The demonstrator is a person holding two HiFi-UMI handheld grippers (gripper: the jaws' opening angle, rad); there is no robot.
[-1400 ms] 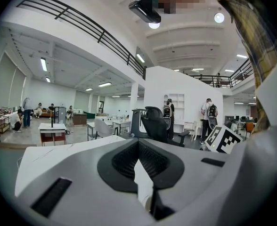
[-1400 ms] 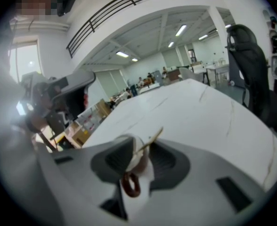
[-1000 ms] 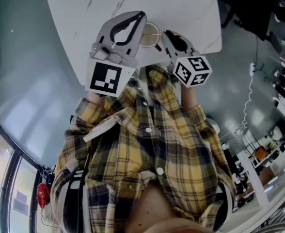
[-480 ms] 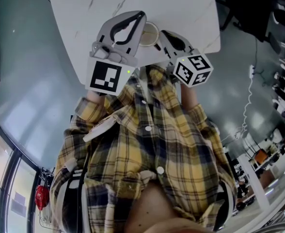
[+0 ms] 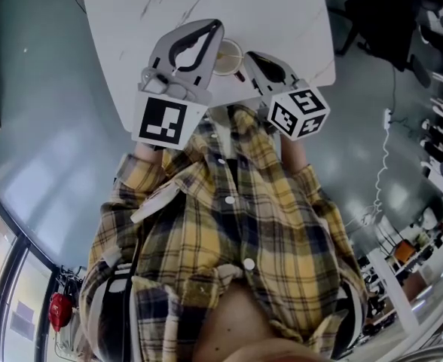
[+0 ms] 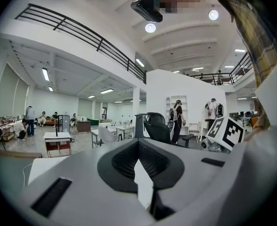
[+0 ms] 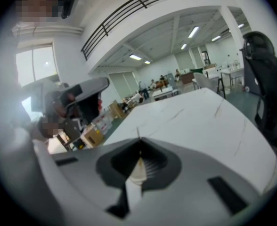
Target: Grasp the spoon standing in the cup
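In the head view a pale cup (image 5: 227, 57) stands near the front edge of the white marble table (image 5: 267, 10). My right gripper (image 5: 246, 56) is at the cup's right side. In the right gripper view that gripper (image 7: 139, 141) has its jaws closed together, and the thin tip of the spoon (image 7: 138, 132) sticks up from between them. A cream patch shows low in the gap. My left gripper (image 5: 218, 26) hovers over the cup's left side, its jaws meeting at the tips with nothing in them. It (image 6: 138, 144) points out into the room.
A black office chair (image 5: 380, 21) stands off the table's right corner and shows again as a chair (image 7: 264, 88) in the right gripper view. The person's plaid shirt (image 5: 236, 225) fills the lower head view. Grey floor surrounds the table.
The cup and both grippers sit slightly higher in the head view. The spoon handle that lay across the cup's rim a second ago no longer shows there.
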